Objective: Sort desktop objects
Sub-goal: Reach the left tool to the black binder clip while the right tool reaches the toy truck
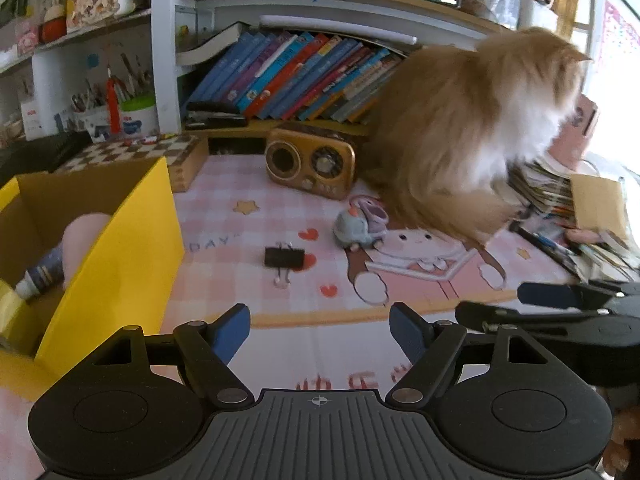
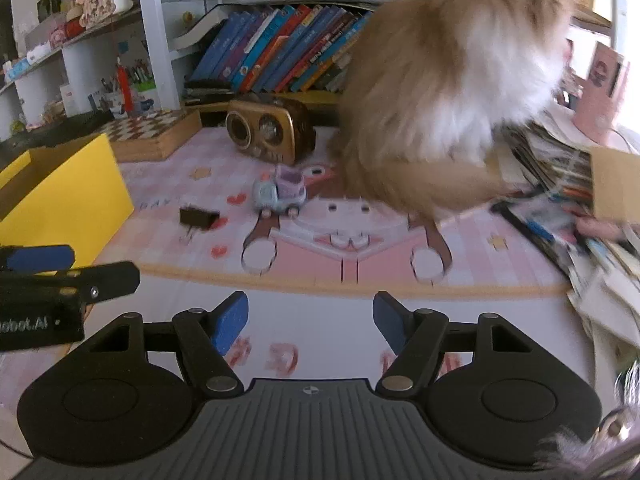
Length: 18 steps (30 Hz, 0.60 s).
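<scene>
A black binder clip (image 1: 284, 258) (image 2: 199, 217) lies on the pink desk mat (image 1: 248, 300) (image 2: 360, 272), and a small grey-blue toy car (image 1: 357, 229) (image 2: 280, 194) stands just right of it. A yellow cardboard box (image 1: 116, 264) (image 2: 68, 196) at the left holds a tube (image 1: 42, 274) and a pink object. My left gripper (image 1: 320, 330) hovers open and empty over the mat's near edge, short of the clip. My right gripper (image 2: 310, 322) is open and empty too, beside the left one and nearer than the car.
A fluffy orange and white cat (image 1: 476, 128) (image 2: 452, 80) sits on the mat at the back right. A gold retro radio (image 1: 310, 162) (image 2: 268, 132) and a chessboard box (image 1: 152, 156) stand behind. Stacked papers and books (image 1: 568, 216) (image 2: 568, 208) crowd the right edge.
</scene>
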{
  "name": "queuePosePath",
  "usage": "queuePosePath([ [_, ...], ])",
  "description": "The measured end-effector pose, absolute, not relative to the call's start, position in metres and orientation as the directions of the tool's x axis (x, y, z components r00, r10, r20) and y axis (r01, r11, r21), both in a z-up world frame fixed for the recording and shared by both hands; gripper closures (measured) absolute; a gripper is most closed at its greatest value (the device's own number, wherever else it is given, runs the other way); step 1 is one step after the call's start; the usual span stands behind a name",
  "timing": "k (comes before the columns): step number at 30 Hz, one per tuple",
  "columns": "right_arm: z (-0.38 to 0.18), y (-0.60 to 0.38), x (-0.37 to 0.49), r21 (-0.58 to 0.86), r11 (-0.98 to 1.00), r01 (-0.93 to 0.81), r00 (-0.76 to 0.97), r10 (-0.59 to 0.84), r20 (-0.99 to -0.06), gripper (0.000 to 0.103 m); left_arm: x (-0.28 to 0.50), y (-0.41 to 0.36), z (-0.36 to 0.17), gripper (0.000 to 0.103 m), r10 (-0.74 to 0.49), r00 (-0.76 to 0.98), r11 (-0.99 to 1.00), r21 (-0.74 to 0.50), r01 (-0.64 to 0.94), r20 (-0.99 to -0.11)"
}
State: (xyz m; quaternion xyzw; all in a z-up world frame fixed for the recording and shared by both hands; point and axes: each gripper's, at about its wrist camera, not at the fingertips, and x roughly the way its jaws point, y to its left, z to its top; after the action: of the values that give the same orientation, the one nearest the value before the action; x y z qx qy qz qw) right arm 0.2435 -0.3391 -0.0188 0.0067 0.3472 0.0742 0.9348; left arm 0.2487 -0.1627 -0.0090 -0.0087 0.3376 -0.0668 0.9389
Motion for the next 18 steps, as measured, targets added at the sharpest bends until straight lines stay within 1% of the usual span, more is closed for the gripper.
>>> queuePosePath([
  [8,-0.025,-0.338,0.310,0.084,0.974,-0.210,0.746,0.215,-0.630,0.035,0.283,-0.173,-0.015,0.024,-0.062,0.758,0.998,-0.025,0.060,-0.650],
  [13,-0.035,-0.326,0.344,0.081,0.963,-0.258,0.737,0.250,-0.628,0.031,0.293,-0.171,-0.020,0.024,-0.020,0.748,1.000,0.002,0.028,-0.663],
  [15,-0.040,-0.320,0.357,0.073,0.959,-0.274,0.738,0.259,-0.623,0.026,0.296,-0.170,-0.023,0.024,0.000,0.742,1.000,0.011,0.010,-0.670],
  [18,-0.050,-0.311,0.376,0.057,0.954,-0.293,0.734,0.263,-0.626,0.026,0.300,-0.169,-0.024,0.024,0.015,0.739,1.000,0.018,-0.004,-0.673],
])
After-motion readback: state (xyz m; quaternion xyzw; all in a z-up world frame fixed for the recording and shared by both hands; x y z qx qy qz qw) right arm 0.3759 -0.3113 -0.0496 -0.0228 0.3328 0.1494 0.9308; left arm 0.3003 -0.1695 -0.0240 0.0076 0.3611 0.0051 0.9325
